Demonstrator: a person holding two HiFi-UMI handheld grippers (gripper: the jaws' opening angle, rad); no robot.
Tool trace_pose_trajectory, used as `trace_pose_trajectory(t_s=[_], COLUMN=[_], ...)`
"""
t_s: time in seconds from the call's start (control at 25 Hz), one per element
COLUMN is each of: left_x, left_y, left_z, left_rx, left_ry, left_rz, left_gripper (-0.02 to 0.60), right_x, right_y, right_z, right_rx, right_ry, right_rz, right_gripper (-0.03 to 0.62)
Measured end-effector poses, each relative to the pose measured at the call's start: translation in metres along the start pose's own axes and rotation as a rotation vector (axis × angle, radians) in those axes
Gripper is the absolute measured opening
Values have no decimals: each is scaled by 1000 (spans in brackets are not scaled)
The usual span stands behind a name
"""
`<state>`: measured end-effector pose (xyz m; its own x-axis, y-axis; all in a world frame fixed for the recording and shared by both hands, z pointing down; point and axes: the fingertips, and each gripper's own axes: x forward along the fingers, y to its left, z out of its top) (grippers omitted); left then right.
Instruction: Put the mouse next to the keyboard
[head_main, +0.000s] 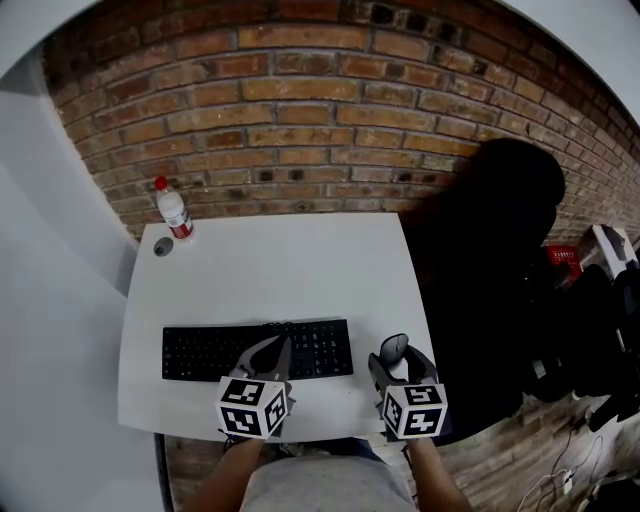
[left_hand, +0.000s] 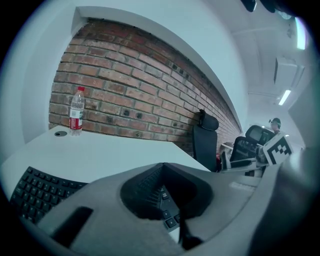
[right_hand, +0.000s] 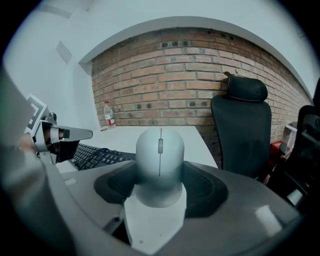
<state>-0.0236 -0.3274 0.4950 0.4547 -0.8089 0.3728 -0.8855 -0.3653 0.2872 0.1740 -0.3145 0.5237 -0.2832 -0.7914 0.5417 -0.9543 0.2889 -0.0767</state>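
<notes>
On the white table (head_main: 270, 270), the black keyboard (head_main: 200, 352) lies near the front edge. My left gripper (head_main: 283, 350) hovers over its keys, jaws together and empty. My right gripper (head_main: 397, 358) clasps the grey mouse (head_main: 394, 347) just right of the keyboard. I judge only the release is left.

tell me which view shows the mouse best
The right gripper view: the mouse fills the centre, held between the jaws, scroll wheel plain. The head view shows it small, just right of the keyboard, partly hidden by the right gripper. The left gripper view misses it.
</notes>
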Motion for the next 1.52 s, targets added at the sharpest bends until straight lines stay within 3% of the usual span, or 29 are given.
trace_pose_trajectory(t_s=[0.6, 1.52], left_x=[27, 36], left_y=[-6, 1], left_z=[-7, 0], left_rx=[4, 5], left_ry=[49, 53], left_rz=[50, 64], left_gripper=[-15, -15], right_x=[46, 66], right_y=[-27, -37], right_z=[-34, -51], right_rx=[92, 114], right_ry=[113, 210], right_rz=[27, -11], right_gripper=[302, 285])
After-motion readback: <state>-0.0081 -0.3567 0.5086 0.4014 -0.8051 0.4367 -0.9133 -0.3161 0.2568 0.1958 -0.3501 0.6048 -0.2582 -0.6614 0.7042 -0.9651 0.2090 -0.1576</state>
